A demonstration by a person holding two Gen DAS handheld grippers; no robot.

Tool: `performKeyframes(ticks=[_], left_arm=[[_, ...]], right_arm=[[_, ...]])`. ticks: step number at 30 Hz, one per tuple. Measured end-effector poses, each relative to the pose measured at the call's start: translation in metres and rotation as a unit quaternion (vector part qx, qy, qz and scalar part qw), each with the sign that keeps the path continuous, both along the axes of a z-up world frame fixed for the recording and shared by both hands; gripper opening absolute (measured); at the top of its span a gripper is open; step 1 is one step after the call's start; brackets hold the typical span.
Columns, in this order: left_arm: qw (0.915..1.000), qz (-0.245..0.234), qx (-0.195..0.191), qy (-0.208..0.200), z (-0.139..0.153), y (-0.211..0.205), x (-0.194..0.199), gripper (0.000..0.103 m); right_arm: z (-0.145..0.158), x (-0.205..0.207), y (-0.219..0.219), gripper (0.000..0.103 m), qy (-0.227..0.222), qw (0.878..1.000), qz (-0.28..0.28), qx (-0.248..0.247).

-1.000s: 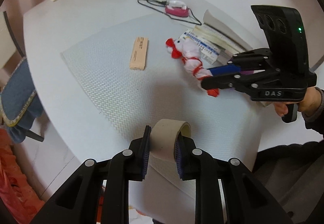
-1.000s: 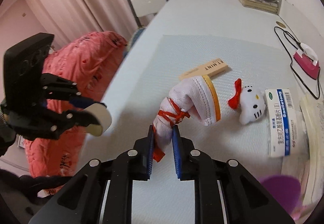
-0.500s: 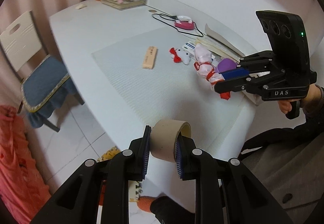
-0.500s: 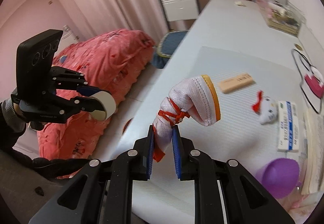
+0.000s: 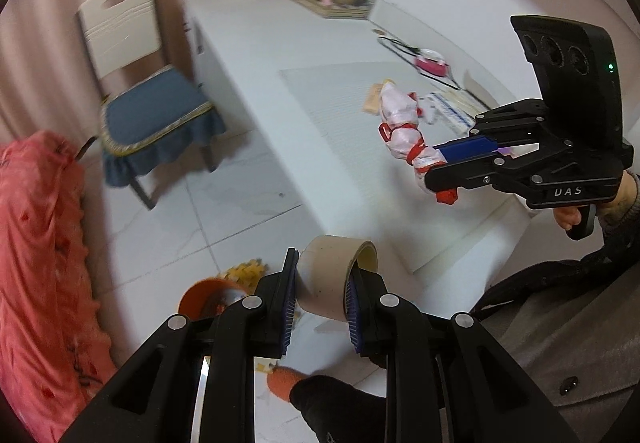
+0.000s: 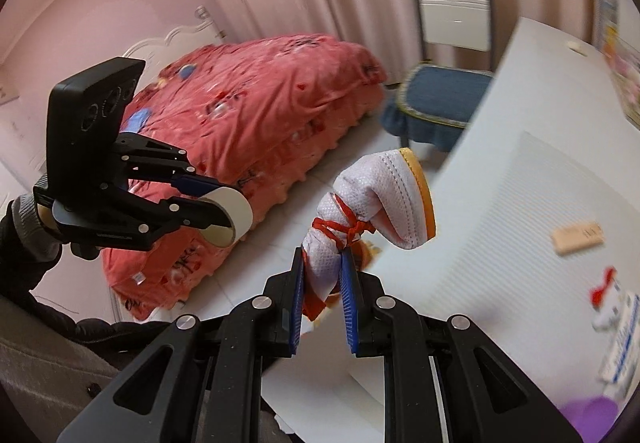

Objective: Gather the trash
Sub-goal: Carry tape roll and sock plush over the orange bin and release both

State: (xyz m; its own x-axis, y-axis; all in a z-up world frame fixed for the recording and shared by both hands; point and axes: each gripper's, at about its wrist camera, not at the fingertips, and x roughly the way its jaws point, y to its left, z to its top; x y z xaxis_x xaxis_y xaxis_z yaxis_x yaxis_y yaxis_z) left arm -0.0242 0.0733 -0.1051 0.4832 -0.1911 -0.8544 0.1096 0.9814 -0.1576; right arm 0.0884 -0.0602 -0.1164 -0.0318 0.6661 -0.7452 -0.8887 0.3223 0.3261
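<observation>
1. The left gripper [image 5: 320,299] pinches an empty tape roll [image 5: 335,282] between its blue-padded fingers; the roll's cardboard ring faces outward, held in the air past the table's edge, above the tiled floor [image 5: 208,211].
2. The right gripper [image 6: 322,299] is clamped on the lower end of a white cloth bundle tied with red string [image 6: 360,211], which stands up from the jaws and folds over at the top, showing an orange-edged hem.
3. In the left wrist view the same bundle [image 5: 402,131] hangs in the air over the near part of the white table [image 5: 248,43], gripped by the right gripper [image 5: 440,163].
4. In the right wrist view the left gripper [image 6: 216,211] with its tape roll [image 6: 230,217] sits well to the left, in front of a bed with a red quilt [image 6: 248,111].
5. On the ribbed mat [image 6: 532,203] lie a small tan box [image 6: 577,237] and a white plush toy with a red bow [image 6: 608,299], blurred.
6. A chair with a blue cushion [image 5: 152,111] stands beside the table.
7. An orange bin [image 5: 208,297] sits on the floor below the left gripper; its contents are blurred.
</observation>
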Motion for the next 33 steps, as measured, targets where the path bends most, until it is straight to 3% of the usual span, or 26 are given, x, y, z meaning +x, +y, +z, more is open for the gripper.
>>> performKeyframes(ticks=[9, 19, 28, 33], left_arm=[[0.9972, 0.069, -0.016, 0.024, -0.024, 0.071, -0.022, 0.023], [0.9926, 0.091, -0.048, 0.064, -0.085, 0.135, -0.020, 0.023], [0.9892, 0.080, -0.072, 0.099, -0.151, 0.166, -0.004, 0.023], [0.9880, 0.076, -0.066, 0.117, -0.177, 0.172, 0.006, 0.026]], right_arm=[[-0.015, -0.032, 0.104, 0.018, 0.010, 0.998, 0.067, -0.007], [-0.078, -0.043, 0.203, 0.018, 0.061, 0.994, 0.079, -0.038], [-0.131, -0.031, 0.226, 0.018, 0.093, 0.991, 0.058, -0.075], [-0.156, -0.024, 0.235, 0.018, 0.106, 0.990, 0.043, -0.088]])
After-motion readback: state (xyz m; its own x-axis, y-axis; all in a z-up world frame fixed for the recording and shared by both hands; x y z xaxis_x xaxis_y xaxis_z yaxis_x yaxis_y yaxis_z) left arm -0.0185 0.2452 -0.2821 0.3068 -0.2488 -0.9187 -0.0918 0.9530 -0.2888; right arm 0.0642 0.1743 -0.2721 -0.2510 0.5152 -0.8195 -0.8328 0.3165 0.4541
